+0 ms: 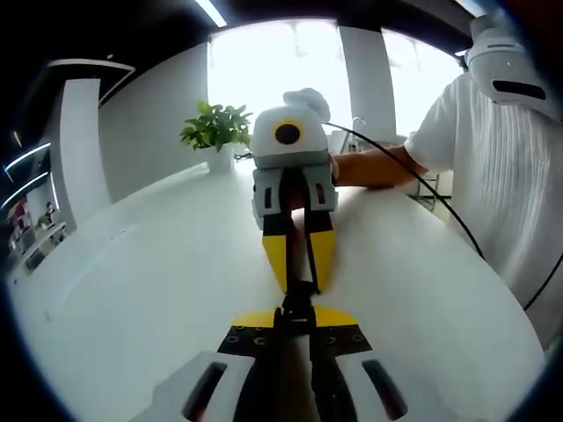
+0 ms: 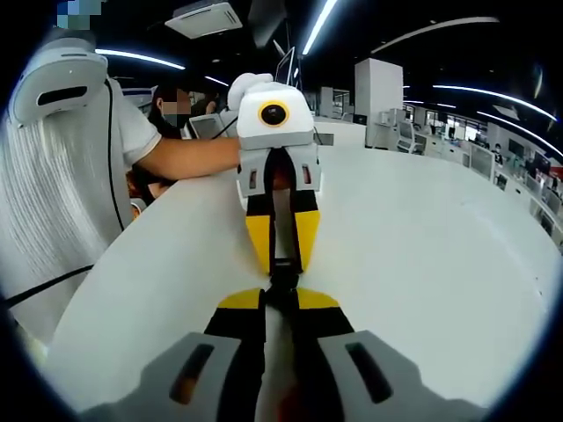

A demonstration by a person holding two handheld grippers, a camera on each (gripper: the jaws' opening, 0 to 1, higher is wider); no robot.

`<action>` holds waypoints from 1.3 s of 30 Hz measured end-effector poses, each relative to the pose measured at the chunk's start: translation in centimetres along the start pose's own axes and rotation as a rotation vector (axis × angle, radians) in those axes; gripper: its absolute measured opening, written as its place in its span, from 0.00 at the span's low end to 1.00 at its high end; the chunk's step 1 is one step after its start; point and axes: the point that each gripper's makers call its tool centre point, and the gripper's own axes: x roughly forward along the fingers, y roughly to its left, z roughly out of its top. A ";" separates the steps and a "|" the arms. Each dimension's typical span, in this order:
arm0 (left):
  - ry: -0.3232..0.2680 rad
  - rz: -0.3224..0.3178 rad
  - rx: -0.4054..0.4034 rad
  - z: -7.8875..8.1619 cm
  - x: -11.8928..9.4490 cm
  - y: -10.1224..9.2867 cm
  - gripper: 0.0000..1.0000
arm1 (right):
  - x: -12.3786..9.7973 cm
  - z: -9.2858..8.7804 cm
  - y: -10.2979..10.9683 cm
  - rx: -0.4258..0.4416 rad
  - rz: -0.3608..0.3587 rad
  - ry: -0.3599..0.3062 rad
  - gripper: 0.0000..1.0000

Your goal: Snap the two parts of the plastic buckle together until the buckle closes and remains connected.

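Above a white table, my two grippers face each other tip to tip. In the left gripper view, my left gripper (image 1: 297, 316) rises from the bottom, its yellow-tipped jaws shut on one part of the black plastic buckle (image 1: 298, 301). My right gripper (image 1: 299, 283) comes from the far side, shut on the other part. A dark strap (image 1: 310, 246) runs back between its fingers. The right gripper view mirrors this: right gripper (image 2: 277, 301) below, left gripper (image 2: 281, 266) opposite, buckle (image 2: 280, 283) between. The two parts touch; I cannot tell whether they are latched.
The white table (image 1: 123, 281) stretches wide on both sides. A potted plant (image 1: 215, 132) stands at its far edge. The person in a white shirt (image 1: 501, 158) is close by, with a black cable (image 1: 440, 204) trailing past. Office desks (image 2: 457, 145) lie beyond.
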 end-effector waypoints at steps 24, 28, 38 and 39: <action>-0.088 0.024 0.043 0.8 -0.2 -0.2 0.00 | 0.7 0.4 -0.2 -0.024 -0.014 -0.010 0.10; -0.075 0.031 0.042 1.0 0.4 -0.4 0.00 | 0.7 0.4 0.2 -0.021 -0.014 -0.012 0.10; -0.072 0.097 -0.017 0.5 -1.2 1.6 0.07 | 0.6 0.5 1.6 -0.016 -0.015 -0.018 0.10; -0.078 0.120 -0.039 0.5 -1.6 2.1 0.08 | 0.6 0.5 1.7 -0.016 -0.015 -0.018 0.10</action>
